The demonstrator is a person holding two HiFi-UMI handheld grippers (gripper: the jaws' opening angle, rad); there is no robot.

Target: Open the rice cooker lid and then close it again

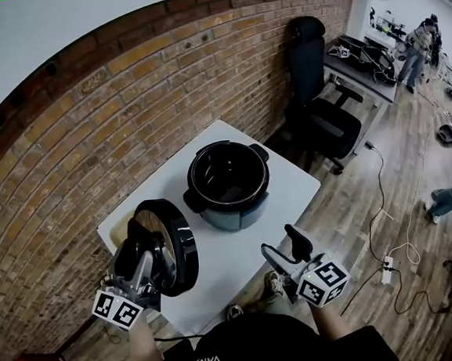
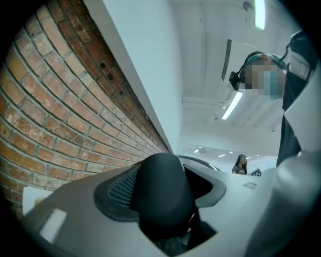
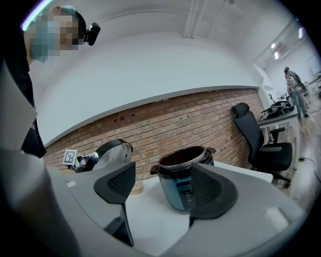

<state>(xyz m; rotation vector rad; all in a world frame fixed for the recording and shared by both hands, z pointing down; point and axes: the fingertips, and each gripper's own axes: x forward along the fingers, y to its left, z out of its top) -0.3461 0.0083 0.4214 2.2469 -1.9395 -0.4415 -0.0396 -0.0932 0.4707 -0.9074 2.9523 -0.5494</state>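
The dark rice cooker (image 1: 228, 185) stands uncovered on the white table (image 1: 289, 186), its black inner pot showing. Left of it, the round black lid (image 1: 169, 247) hangs on edge above the table, its shiny underside facing the cooker. My left gripper (image 1: 140, 254) is shut on the lid's black knob (image 2: 160, 190), which fills the space between the jaws. My right gripper (image 1: 283, 244) stands open with nothing in it, over the table's front edge and pointing at the cooker (image 3: 184, 175). The right gripper view also shows the lid (image 3: 111, 153) at the left.
A brick wall (image 1: 88, 133) runs behind the table. A black office chair (image 1: 322, 104) stands at the table's far right corner. Cables and a power strip (image 1: 388, 264) lie on the wooden floor at the right. A tan flat object (image 3: 135, 188) lies on the table under the lid.
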